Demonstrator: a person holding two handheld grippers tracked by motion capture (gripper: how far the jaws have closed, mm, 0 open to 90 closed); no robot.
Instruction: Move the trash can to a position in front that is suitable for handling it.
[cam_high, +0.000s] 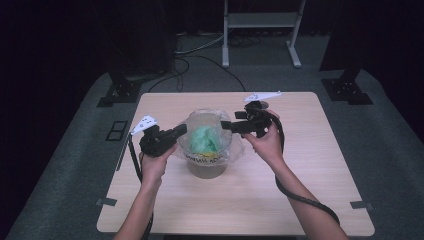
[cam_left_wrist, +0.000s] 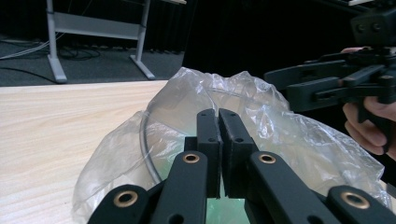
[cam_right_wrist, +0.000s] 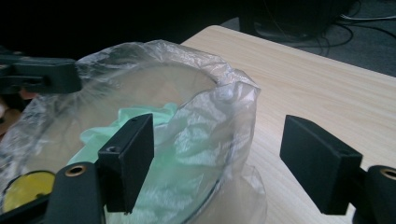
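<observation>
We see a round, clear-walled bin (cam_high: 206, 167) standing near the middle of the pale wood-grain worktop (cam_high: 300, 190), lined with a thin, crinkled, see-through plastic bag (cam_high: 200, 120) whose loose edge puffs up and folds out over the rim. Inside lies a crumpled lump of soft mint-green material (cam_high: 204, 139), and a band of yellow print (cam_high: 202, 157) runs round the bin's wall; in the right gripper view a yellow patch (cam_right_wrist: 18, 189) shows low at the near side. The left gripper (cam_high: 181, 131) lies at the bin's left side, its two black blocky jaws pressed together on the film of the bag at the rim; in the left gripper view (cam_left_wrist: 218, 135) the wrinkled plastic (cam_left_wrist: 280, 130) billows just ahead of and around the closed tips, with the thin curved rim (cam_left_wrist: 148, 149) just to their left. The right gripper (cam_high: 226, 125) is at the bin's opposite side, close above the rim, and its jaws stand wide apart with nothing clamped between them. In the right gripper view (cam_right_wrist: 233, 163) the folded bag edge (cam_right_wrist: 224, 107) and the bin's rim rise in the gap between the two matte black pads, nearer the left-hand pad, while the other pad hangs over bare worktop (cam_right_wrist: 317, 88). Across the bag from it we see the left gripper's dark tip (cam_right_wrist: 39, 74) at the far rim.
</observation>
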